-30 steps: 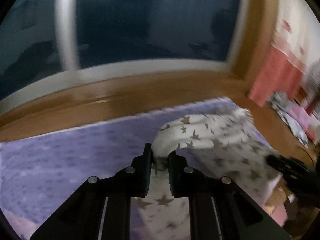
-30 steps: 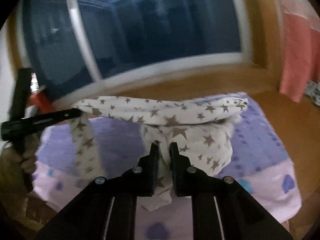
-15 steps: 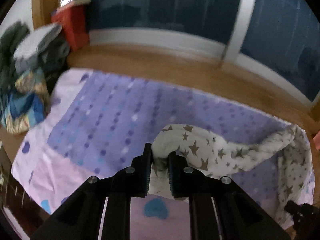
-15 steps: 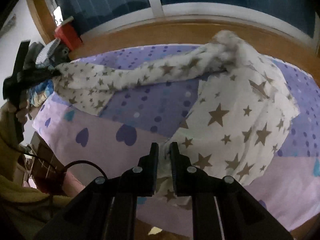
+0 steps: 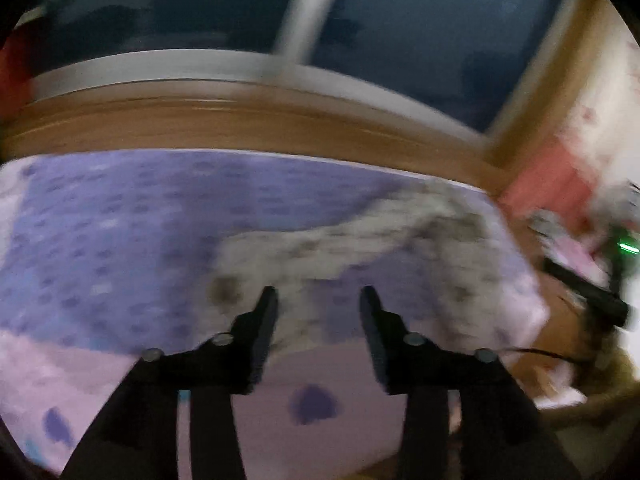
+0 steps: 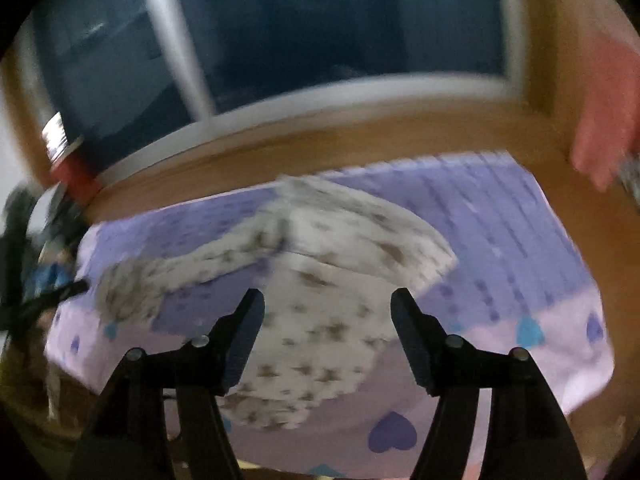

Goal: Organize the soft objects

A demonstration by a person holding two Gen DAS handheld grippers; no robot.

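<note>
Left-wrist view, left to right: a purple and pale-lilac bed sheet printed with dots and hearts point(image 5: 120, 216) covers the surface below a brown wooden sill point(image 5: 240, 120) and a dark window with a grey frame point(image 5: 296, 20). The left gripper point(image 5: 318, 300) has its two black fingers spread wide, with nothing between them. Just ahead of its fingertips lies the white cloth printed with brown stars point(image 5: 360, 236), loosely rumpled on the sheet and stretching away toward the right; motion blur hides its folds. Farther right a coral-pink curtain point(image 5: 548, 184) hangs by the wall, and the right gripper point(image 5: 588, 292) shows as a dark bar at the sheet's right edge; from here its state cannot be told.

Right-wrist view, left to right: a red object point(image 6: 76, 176) stands on the sill, with a dark heap of things point(image 6: 24, 248) below it, too blurred to identify. The starred cloth point(image 6: 320, 280) rests crumpled near the middle of the sheet point(image 6: 500, 248), one narrow arm trailing leftward and its broad part reaching down between the right gripper's point(image 6: 328, 308) fingers. Those fingers stand well apart, released, clamping nothing. The coral curtain point(image 6: 604, 128) closes the right edge.
</note>
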